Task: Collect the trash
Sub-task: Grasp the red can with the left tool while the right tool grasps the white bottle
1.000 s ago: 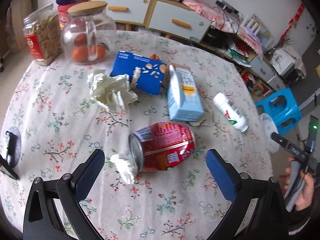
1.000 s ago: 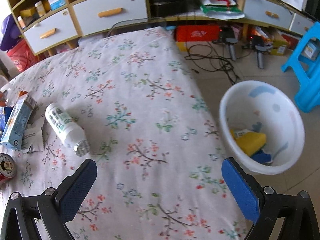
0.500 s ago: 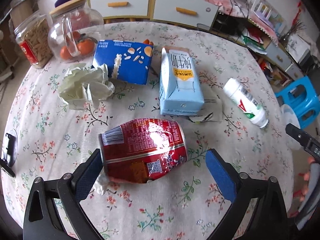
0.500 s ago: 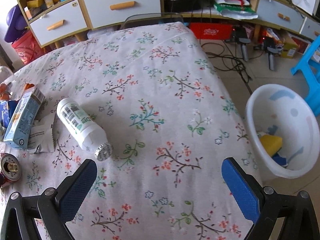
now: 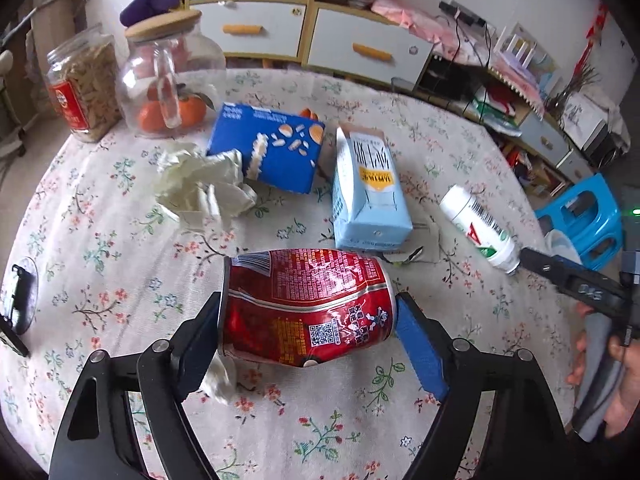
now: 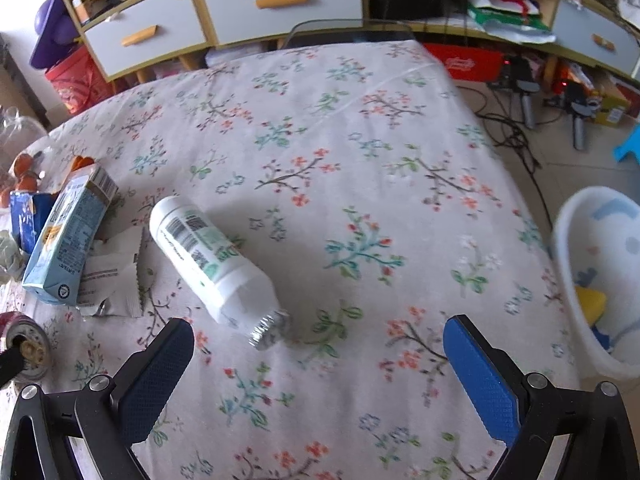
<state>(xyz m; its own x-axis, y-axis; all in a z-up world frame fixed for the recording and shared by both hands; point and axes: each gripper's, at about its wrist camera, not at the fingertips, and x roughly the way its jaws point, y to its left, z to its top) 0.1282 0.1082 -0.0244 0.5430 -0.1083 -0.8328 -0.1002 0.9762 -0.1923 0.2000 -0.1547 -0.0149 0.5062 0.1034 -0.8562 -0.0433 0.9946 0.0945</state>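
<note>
My left gripper [image 5: 308,328] is shut on a dented red can [image 5: 306,306], its pads pressing both ends; the can's end also shows in the right wrist view [image 6: 26,350]. A small tissue wad [image 5: 218,374] lies under the left finger. A light blue carton [image 5: 368,192], a blue box [image 5: 268,148], crumpled white paper [image 5: 200,188] and a white bottle [image 5: 478,228] lie on the floral table [image 5: 120,280]. My right gripper [image 6: 318,364] is open and empty just in front of the white bottle [image 6: 212,260]. A white bin [image 6: 600,280] with trash stands on the floor to the right.
A glass jar with oranges [image 5: 172,76] and a jar of snacks [image 5: 84,88] stand at the table's back left. A torn wrapper [image 6: 116,276] lies by the light blue carton [image 6: 68,236]. A blue stool [image 5: 584,216] and drawers [image 6: 280,0] stand beyond the table.
My left gripper moved forward around the red can and closed on it. My right gripper moved left, from beside the bin toward the white bottle.
</note>
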